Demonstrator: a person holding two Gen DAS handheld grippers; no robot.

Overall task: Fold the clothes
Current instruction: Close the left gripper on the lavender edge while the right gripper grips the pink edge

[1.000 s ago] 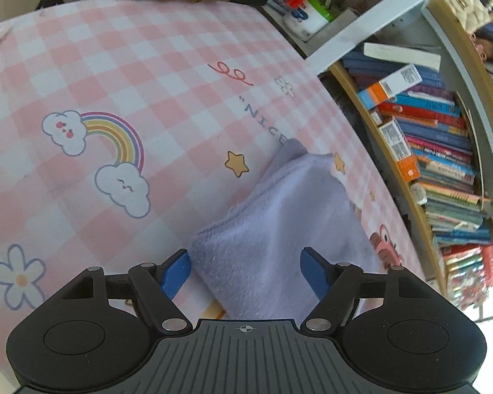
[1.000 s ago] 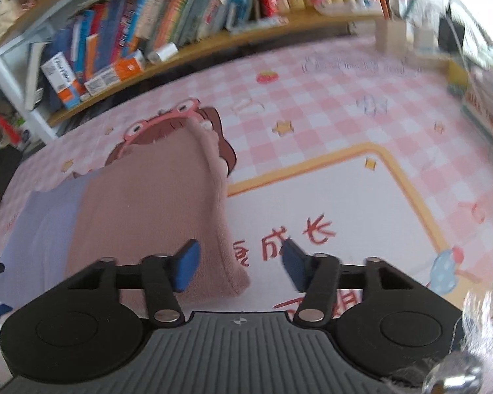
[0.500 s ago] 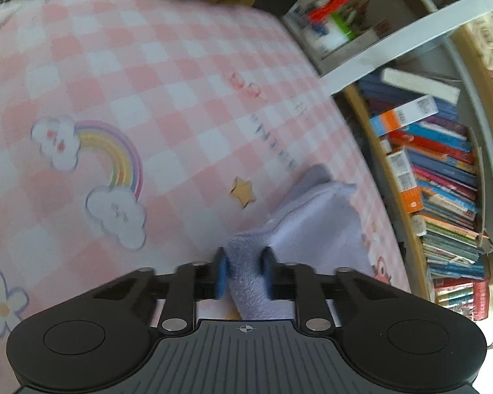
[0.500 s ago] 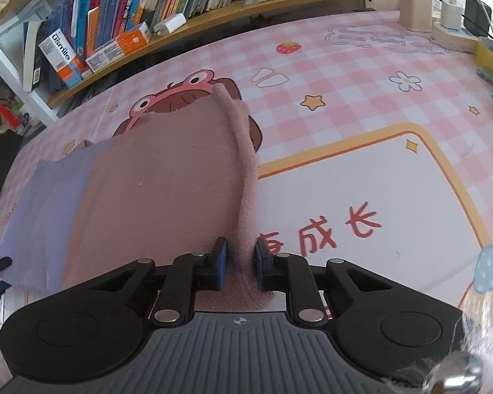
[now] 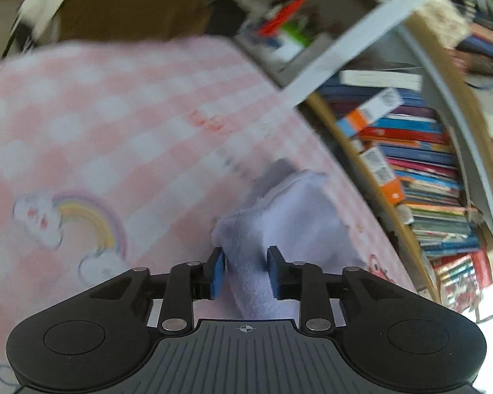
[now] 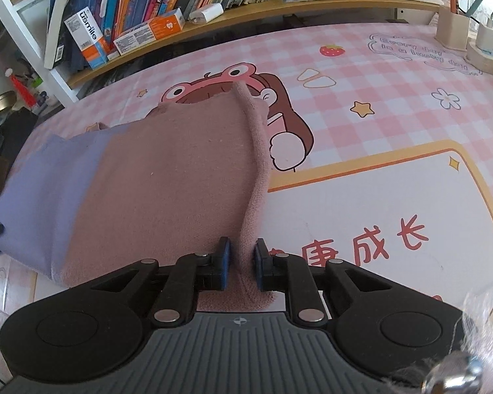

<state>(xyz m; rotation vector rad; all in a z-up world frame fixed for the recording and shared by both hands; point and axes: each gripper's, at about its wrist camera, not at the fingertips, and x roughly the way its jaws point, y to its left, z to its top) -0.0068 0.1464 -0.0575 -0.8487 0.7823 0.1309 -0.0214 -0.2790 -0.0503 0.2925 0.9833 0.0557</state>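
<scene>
Left wrist view, blurred: left gripper just eased wider, lavender cloth end bunched between its fingers, still pinched, over pink checked table. Right wrist view: right gripper clenched on pink cloth edge, lavender part far left, bookshelf beyond.

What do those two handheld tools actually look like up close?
Both look alike. The left tool and the right tool each have a black, ribbed plastic body with two rounded lobes, a small crosshair mark at the centre, hinged black linkages with silver pins, and two short fingers faced with blue pads. No cables or sleeves show.
</scene>
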